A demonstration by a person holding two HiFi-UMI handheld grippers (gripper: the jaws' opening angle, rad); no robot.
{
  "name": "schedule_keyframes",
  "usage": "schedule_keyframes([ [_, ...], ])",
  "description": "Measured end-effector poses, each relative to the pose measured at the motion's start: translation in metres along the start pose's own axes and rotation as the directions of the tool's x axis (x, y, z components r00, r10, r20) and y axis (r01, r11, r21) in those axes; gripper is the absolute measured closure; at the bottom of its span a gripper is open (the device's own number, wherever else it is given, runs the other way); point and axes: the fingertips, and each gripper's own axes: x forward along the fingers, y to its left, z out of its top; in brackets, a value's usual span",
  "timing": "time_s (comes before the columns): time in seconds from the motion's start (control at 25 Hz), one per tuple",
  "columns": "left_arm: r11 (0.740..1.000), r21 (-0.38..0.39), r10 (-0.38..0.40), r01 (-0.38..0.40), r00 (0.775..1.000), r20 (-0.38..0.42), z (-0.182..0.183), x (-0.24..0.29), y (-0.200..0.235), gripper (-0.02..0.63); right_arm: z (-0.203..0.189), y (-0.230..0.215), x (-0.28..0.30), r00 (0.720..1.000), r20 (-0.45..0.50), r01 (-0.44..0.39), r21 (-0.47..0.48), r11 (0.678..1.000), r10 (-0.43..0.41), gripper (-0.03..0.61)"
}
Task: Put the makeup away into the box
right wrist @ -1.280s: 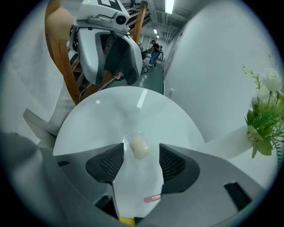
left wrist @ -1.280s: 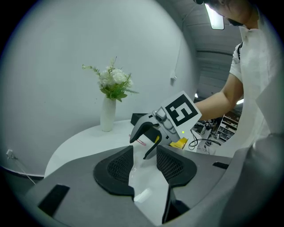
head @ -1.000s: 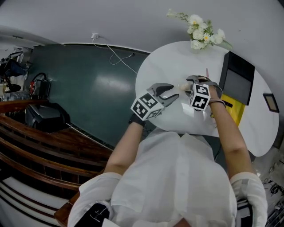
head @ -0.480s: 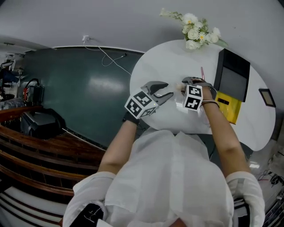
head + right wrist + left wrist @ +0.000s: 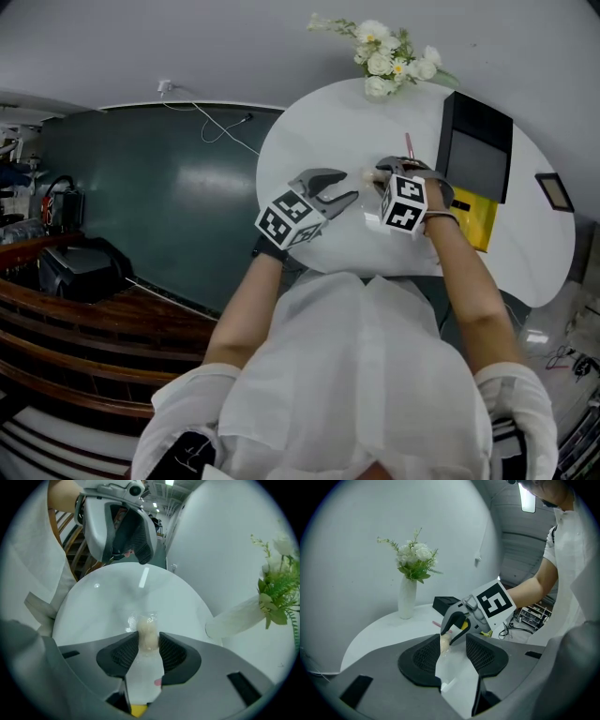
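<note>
Makeup piece (image 5: 147,631), perhaps a sponge, between right gripper's (image 5: 148,640) just-closing fingers (image 5: 123,656)

The pale lump (image 5: 147,634), wrapped in clear film, is too blurred to name. A yellow object (image 5: 473,220) lies partly hidden behind the black box (image 5: 476,150). The flowers (image 5: 276,583) run off the right gripper view's edge. A thin pink stick (image 5: 408,145) is too small to identify.
</note>
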Motion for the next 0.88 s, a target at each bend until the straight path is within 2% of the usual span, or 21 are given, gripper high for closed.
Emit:
schedule_keyframes([
  [0.28, 1.0, 0.016, -0.027, 0.027, 1.0, 0.006, 0.012, 0.027, -0.023, 0.436, -0.034, -0.004, -0.046, 0.997, 0.019, 0.074, 0.093, 0.993, -0.076, 0.443],
  [0.48, 0.998, 0.032, -0.056, 0.056, 0.998, 0.006, 0.02, 0.051, -0.046, 0.436, -0.08, 0.007, -0.08, 0.993, -0.002, 0.113, 0.184, 0.976, -0.115, 0.443],
  [0.72, 0.995, 0.044, -0.091, 0.091, 0.996, 0.0, 0.028, 0.082, -0.072, 0.436, -0.15, 0.031, -0.103, 0.991, -0.063, 0.13, 0.27, 0.954, -0.118, 0.445],
  [0.88, 0.993, 0.046, -0.104, 0.104, 0.995, -0.002, 0.031, 0.1, -0.086, 0.436, -0.189, 0.052, -0.107, 0.99, -0.109, 0.119, 0.302, 0.946, -0.09, 0.443],
])
